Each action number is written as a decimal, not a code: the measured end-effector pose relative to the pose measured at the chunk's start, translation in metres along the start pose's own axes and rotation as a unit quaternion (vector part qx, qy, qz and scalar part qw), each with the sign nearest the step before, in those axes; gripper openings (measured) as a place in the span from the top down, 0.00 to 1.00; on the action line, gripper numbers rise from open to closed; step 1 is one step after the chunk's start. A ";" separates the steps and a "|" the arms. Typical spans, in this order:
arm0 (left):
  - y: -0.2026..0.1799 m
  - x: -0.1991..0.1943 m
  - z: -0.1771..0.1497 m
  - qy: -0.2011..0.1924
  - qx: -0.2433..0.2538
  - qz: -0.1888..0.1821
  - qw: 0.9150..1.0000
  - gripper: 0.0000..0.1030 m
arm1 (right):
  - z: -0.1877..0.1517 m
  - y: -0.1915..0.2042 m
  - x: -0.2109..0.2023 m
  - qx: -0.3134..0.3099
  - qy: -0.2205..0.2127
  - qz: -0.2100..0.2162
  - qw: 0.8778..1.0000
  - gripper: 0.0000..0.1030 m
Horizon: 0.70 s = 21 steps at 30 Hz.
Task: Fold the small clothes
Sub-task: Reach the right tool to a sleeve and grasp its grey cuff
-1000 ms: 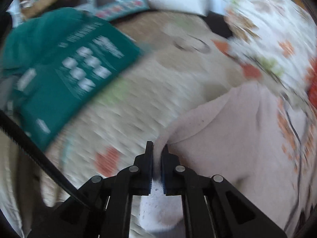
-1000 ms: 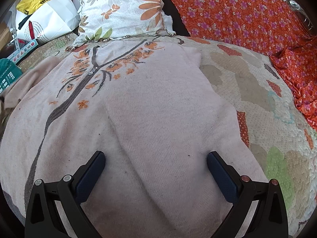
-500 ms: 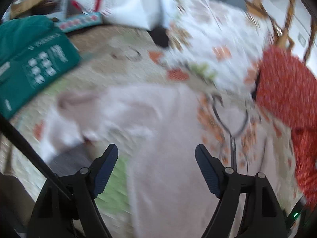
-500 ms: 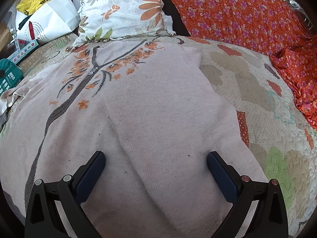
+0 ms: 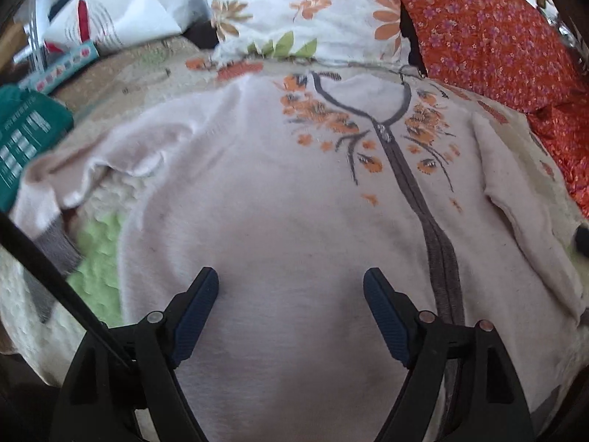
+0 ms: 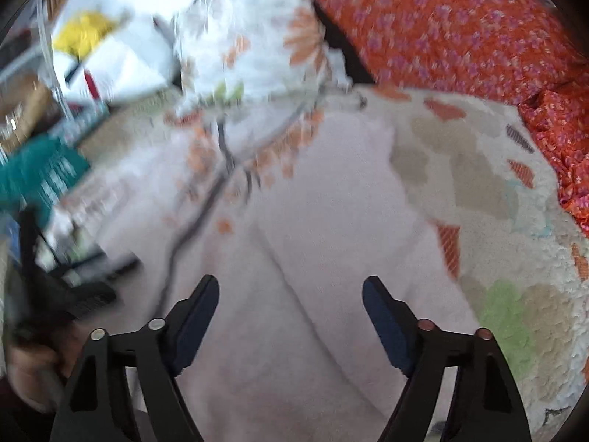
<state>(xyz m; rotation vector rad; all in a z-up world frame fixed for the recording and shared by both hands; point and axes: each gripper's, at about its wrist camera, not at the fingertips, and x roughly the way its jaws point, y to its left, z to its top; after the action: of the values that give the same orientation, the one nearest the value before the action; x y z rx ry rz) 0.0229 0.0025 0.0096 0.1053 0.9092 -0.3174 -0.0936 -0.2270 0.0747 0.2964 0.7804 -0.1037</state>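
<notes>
A pale pink sweater (image 5: pixel 287 191) with a grey zip line and orange flower embroidery lies flat on a patterned quilt (image 5: pixel 99 243). Its left sleeve (image 5: pixel 77 169) is rumpled and folded inward, with a grey cuff (image 5: pixel 55 243) at the left edge. Its right sleeve (image 5: pixel 515 199) lies folded over the body. My left gripper (image 5: pixel 291 287) is open and empty above the lower body. My right gripper (image 6: pixel 291 291) is open and empty above the sweater (image 6: pixel 313 258); this view is blurred. The other gripper's black frame (image 6: pixel 66 283) shows at its left.
A floral pillow (image 5: pixel 309 11) and an orange flowered cloth (image 5: pixel 489 37) lie behind the sweater. A teal packet (image 5: pixel 25 140) and a white bag (image 5: pixel 121 18) sit at the far left. The quilt (image 6: pixel 515 258) extends to the right.
My left gripper let go of the sleeve, opened and swung right over the sweater's body. The sleeve now lies rumpled on the left. My right gripper has shifted, blurring its view.
</notes>
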 end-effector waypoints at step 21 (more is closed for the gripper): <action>0.010 -0.009 0.002 0.005 -0.030 -0.033 0.999 0.21 | -0.046 -0.070 -0.010 0.125 0.083 -0.121 0.981 0.94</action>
<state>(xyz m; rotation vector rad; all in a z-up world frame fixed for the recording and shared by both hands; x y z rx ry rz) 0.0226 0.0138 0.0181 0.0217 0.9323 -0.3514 -0.1454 -0.2801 0.0351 0.4516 0.9704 -0.4131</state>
